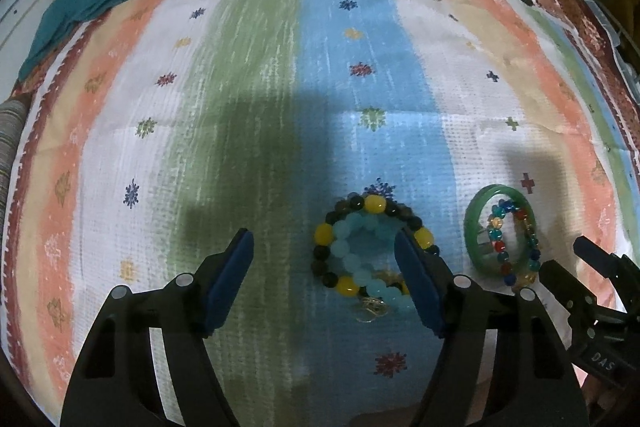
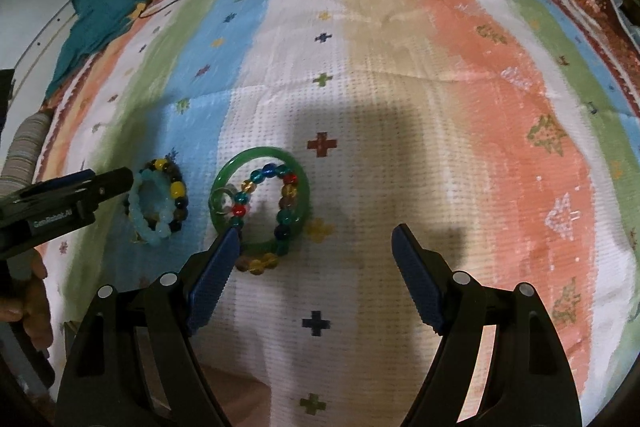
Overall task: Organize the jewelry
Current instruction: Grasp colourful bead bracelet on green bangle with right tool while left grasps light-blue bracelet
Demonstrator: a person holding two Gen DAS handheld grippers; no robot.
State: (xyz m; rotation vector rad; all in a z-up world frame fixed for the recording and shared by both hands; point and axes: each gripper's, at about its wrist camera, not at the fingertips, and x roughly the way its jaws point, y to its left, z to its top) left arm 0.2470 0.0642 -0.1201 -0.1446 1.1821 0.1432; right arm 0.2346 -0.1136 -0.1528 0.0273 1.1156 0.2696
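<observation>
On the striped cloth point(image 1: 256, 75), the left tool point(image 1: 324, 269) hangs open beside stacked bead bracelets point(image 1: 372, 251) — light, stretchy, likely to roll. Rightward, the right tool point(image 2: 316, 259) gapes empty near the green bangle point(image 2: 260, 201) — stiff, slick; I'd pinch its rim.

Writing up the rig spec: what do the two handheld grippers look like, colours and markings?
Both match: the left gripper and right gripper have black plastic forked arms with round silver pivot pins and blue ribbed pads on the jaws. Seen side-on from the right wrist, the left gripper body carries white lettering, too blurred to read for certain. No cables visible on either.
</observation>
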